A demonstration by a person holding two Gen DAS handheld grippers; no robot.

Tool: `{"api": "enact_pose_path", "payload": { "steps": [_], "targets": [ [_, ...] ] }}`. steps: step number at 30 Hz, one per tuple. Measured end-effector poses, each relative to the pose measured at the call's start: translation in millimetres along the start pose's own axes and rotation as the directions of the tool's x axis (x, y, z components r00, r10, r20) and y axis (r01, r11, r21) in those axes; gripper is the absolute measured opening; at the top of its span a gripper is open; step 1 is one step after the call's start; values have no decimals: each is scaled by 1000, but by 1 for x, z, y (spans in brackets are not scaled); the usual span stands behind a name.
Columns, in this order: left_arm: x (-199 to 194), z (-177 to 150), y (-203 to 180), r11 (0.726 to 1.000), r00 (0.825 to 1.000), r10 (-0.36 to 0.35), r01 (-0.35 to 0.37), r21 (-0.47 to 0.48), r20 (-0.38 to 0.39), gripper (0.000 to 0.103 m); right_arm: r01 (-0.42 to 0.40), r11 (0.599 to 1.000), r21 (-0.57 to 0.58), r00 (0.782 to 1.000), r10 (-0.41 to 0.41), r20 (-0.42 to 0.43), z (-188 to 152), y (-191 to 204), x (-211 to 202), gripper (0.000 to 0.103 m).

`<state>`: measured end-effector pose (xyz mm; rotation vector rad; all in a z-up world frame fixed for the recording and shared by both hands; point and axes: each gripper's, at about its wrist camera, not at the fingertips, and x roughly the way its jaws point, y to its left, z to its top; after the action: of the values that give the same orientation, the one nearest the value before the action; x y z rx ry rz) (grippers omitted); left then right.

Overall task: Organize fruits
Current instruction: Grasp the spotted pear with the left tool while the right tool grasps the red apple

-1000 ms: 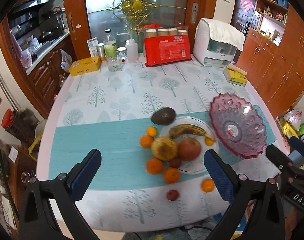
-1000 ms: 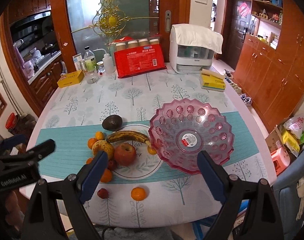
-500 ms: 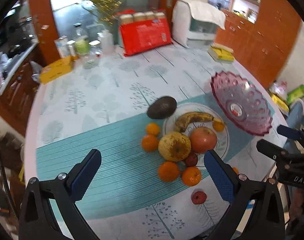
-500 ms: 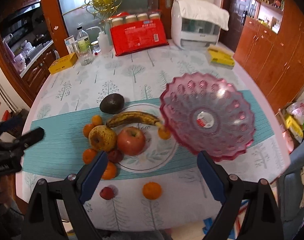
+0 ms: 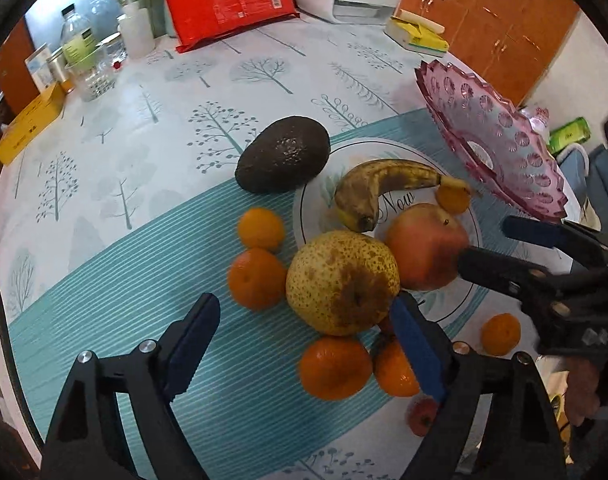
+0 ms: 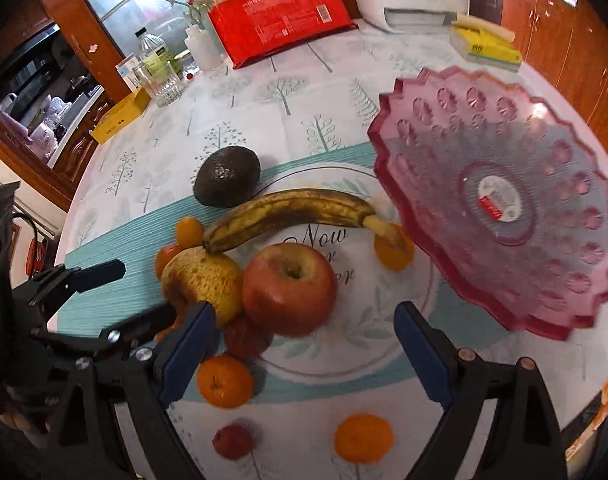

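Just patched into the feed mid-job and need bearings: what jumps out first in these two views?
A crowded fruit pile sits mid-table: a spotted pear against a red apple, a browned banana behind them, small oranges around. A big pink glass bowl stands to their right. Both grippers, left and right, hang open above the pile.

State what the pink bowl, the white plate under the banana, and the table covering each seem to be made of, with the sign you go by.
Pink bowl: translucent glass or plastic, since the cloth shows through its pressed dimples; which one is unclear. White plate: likely glazed ceramic, smooth and printed with lettering. Table covering: probably wipeable vinyl, given its soft sheen and printed trees.
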<state>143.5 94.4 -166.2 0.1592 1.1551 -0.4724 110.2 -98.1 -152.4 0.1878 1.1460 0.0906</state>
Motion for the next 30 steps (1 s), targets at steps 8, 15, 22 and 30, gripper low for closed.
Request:
{"api": "enact_pose_path", "payload": {
  "steps": [8, 15, 22, 30],
  "targets": [
    [2, 1, -6, 1000, 1000, 11, -11, 28, -18, 85, -56, 995, 82, 997, 60, -56, 8, -12, 31, 85],
    [7, 4, -11, 999, 999, 12, -11, 32, -32, 85, -121, 982, 142, 985, 137, -103, 8, -13, 54, 72],
    [16, 7, -16, 1000, 999, 8, -7, 24, -48, 85, -33, 991, 127, 994, 45, -95, 4, -15, 42, 68],
    [30, 12, -31, 999, 997, 37, -35, 24, -67, 73, 1, 995, 102, 998, 6, -61, -3, -20, 18, 68]
  ]
}}
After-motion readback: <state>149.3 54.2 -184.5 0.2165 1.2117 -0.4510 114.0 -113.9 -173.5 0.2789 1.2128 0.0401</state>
